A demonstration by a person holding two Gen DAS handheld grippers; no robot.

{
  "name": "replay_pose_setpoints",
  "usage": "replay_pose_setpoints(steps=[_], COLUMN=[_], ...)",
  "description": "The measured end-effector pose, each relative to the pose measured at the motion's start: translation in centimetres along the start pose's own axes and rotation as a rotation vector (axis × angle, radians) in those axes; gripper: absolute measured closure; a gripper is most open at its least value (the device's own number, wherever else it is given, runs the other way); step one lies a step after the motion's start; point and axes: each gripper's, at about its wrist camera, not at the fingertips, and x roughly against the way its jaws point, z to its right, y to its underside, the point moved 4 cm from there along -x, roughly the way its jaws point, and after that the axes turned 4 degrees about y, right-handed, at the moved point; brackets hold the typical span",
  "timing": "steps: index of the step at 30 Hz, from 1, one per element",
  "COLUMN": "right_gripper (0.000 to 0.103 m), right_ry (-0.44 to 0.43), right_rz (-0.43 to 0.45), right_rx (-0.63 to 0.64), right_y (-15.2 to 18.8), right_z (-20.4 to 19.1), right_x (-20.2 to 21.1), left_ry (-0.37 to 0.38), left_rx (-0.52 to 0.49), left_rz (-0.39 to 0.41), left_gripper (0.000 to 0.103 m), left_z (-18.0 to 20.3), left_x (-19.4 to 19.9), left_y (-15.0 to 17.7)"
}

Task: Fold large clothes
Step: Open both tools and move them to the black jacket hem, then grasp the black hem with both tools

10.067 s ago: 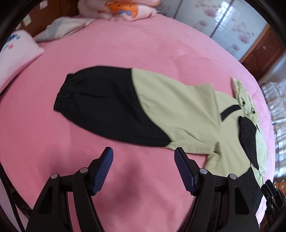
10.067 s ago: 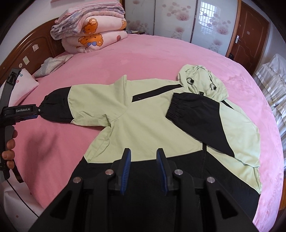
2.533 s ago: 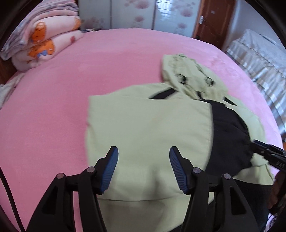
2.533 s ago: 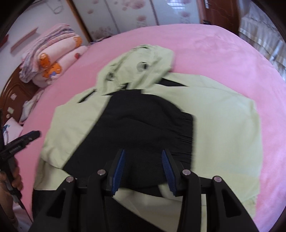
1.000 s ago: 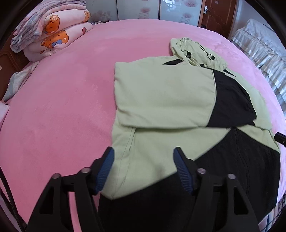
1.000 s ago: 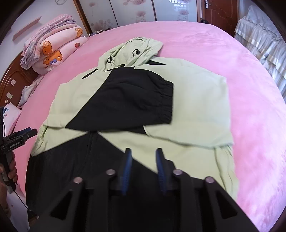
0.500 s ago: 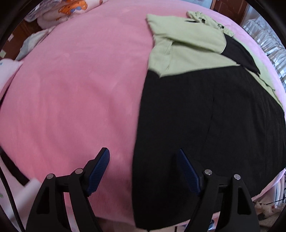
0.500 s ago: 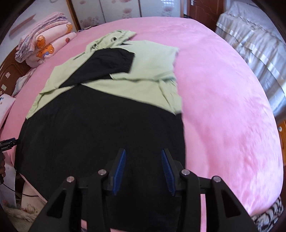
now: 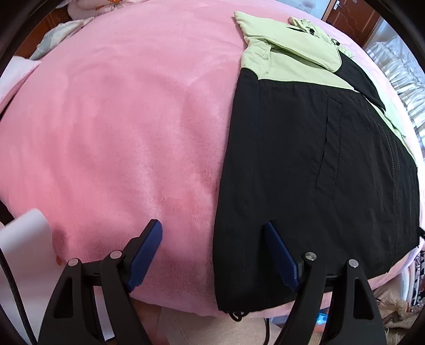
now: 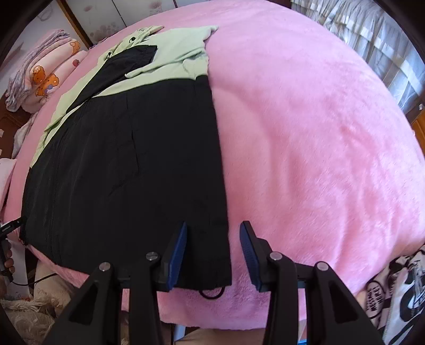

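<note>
Jacket: a black and light-green hooded jacket lies flat on the pink bed; in the left wrist view it fills the right half of the frame, in the right wrist view the left half, black lower body near the camera, green upper part toward the top.
Sleeves: both are folded across the chest; one black cuff lies over the green in the upper left of the right wrist view.
Hood: crumpled at the far end of the jacket, top right of the left wrist view.
Hem: the black bottom edge reaches the near edge of the bed; a black drawcord loop hangs just past it at lower centre of the right wrist view.
Left gripper: jaws spread wide and have just been opening; it straddles the jacket's left side edge near the hem, one blue pad over pink cover, the other over black cloth, nothing pinched.
Right gripper: jaws partly apart, astride the jacket's right hem corner; pads stand clear of the fabric.
Folded blankets: a pink stack with cartoon bears, upper left of the right wrist view, well apart from the jacket.
Person: fingers show at the far left edge of the right wrist view.
</note>
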Motion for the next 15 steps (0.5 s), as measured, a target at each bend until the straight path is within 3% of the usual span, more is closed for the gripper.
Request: replay_pose_setpoints(steps=[12,13,15], right_gripper=[0.052,0.055,0.071], right_ry=[-0.064,-0.070,-0.083], right_rz=[0.008,0.011,0.022], right_rx=[-0.002,-0.001,0.002], right_y=[1.1,1.1,1.2], right_z=[-0.7,-0.7,-0.6], right_x=[-0.9,-0.9,-0.7], left_ry=[0.033,0.034,0.037], left_rx=[-0.020,-0.022,-0.023], left_rz=[-0.001,-0.002,-0.005], left_gripper=[0.018,0.017,0.016], left_z=[-0.8,-0.9,-0.3], left_x=[0.2,0.1,-0.5], left_y=[1.6,1.6,1.6])
